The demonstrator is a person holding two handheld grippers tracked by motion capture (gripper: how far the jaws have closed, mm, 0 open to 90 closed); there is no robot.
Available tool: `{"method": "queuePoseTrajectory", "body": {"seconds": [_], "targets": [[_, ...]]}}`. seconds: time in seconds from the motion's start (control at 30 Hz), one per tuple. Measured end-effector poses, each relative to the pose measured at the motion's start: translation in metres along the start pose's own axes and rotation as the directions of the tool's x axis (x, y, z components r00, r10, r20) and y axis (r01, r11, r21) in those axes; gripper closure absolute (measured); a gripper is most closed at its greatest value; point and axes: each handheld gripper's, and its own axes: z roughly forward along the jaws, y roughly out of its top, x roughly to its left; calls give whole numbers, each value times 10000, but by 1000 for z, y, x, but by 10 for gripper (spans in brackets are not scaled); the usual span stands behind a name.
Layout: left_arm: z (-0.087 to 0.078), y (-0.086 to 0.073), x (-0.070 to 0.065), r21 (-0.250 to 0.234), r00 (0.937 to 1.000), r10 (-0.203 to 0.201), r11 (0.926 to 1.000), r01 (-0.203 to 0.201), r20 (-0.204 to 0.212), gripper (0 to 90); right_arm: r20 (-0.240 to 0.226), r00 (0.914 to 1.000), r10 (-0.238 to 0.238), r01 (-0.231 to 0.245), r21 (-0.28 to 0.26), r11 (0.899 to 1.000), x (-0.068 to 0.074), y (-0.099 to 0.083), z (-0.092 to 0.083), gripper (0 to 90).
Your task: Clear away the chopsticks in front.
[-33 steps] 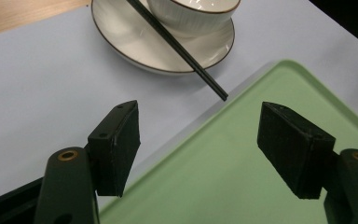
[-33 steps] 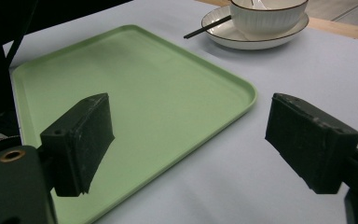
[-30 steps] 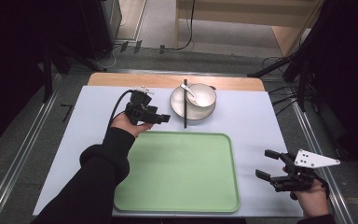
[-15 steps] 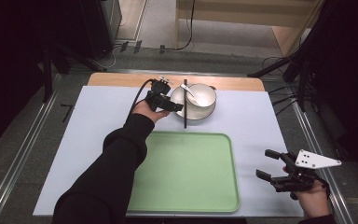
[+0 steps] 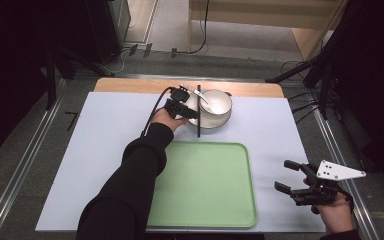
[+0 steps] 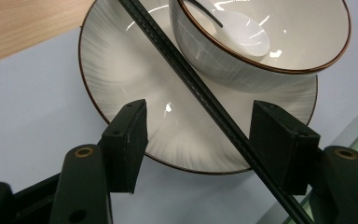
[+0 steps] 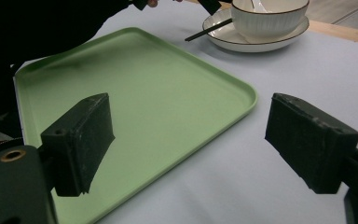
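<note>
A white bowl (image 5: 217,104) with a brown rim stands on a white plate (image 5: 211,125) at the far middle of the table, and a white spoon (image 5: 203,96) rests in it. Black chopsticks (image 5: 198,116) lie across the plate's left side. My left gripper (image 5: 191,111) hovers over that side, open. Its jaws have just been closing, and the chopsticks (image 6: 200,95) run slantwise between them, close to the right-hand pad (image 6: 279,144) and clear of the other. My right gripper (image 5: 283,175) rests open and empty at the near right, just right of the green tray (image 5: 205,190).
The green tray (image 7: 135,88) lies empty at the near middle of the pale blue mat. A wooden strip (image 5: 130,85) edges the table's far side. Metal rails run along both sides. A black sleeve crosses the tray's left edge.
My left hand has travelled right and toward the far side, from the open mat to the plate's left edge, and dropped lower. The right gripper has not moved.
</note>
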Motion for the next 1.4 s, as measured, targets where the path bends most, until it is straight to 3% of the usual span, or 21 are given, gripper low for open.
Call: {"method": "queuePoseTrajectory", "body": {"seconds": [0.23, 0.4, 0.5, 0.6, 0.77, 0.83, 0.97, 1.17, 1.33, 1.4], "targets": [[14, -3, -1, 302, 9998, -2, 9995, 9, -220, 388, -13, 10000, 3, -4, -21, 10000, 0, 0, 0, 155], [16, -4, 0, 259, 9997, -77, 9996, 83, -235, 410, 4, 10000, 21, -21, -16, 10000, 0, 0, 0, 155], [17, -3, -2, 249, 9990, -10, 9997, 21, -454, 483, -14, 10000, -3, 3, -8, 10000, 0, 0, 0, 155], [20, -3, -1, 140, 9980, -342, 9993, 350, -527, 569, -19, 10000, -16, 16, 7, 10000, 0, 0, 0, 155], [29, -3, 1, 127, 9911, -1120, 9935, 1132, -721, 671, -13, 10000, -40, 40, 42, 10000, 0, 0, 0, 155], [33, -4, 3, 201, 9853, -1579, 9870, 1595, -654, 710, -5, 10000, -31, 31, 46, 10000, 0, 0, 1, 155], [36, -7, 4, -20, 9781, -2045, 9788, 2046, -386, 760, -16, 10000, -48, 48, 46, 10000, 0, 0, 0, 155], [37, -9, 4, -286, 9640, -2626, 9648, 2616, -421, 811, -27, 10000, -41, 41, 28, 10000, 0, 0, 0, 155], [35, -10, 6, -269, 9612, -2725, 9620, 2715, -431, 827, -41, 9999, -108, 109, 64, 9999, 1, 0, 1, 155], [35, -11, 7, -318, 9556, -2911, 9565, 2899, -451, 845, -66, 9999, -111, 111, 65, 9999, 1, 0, 1, 155]]}}
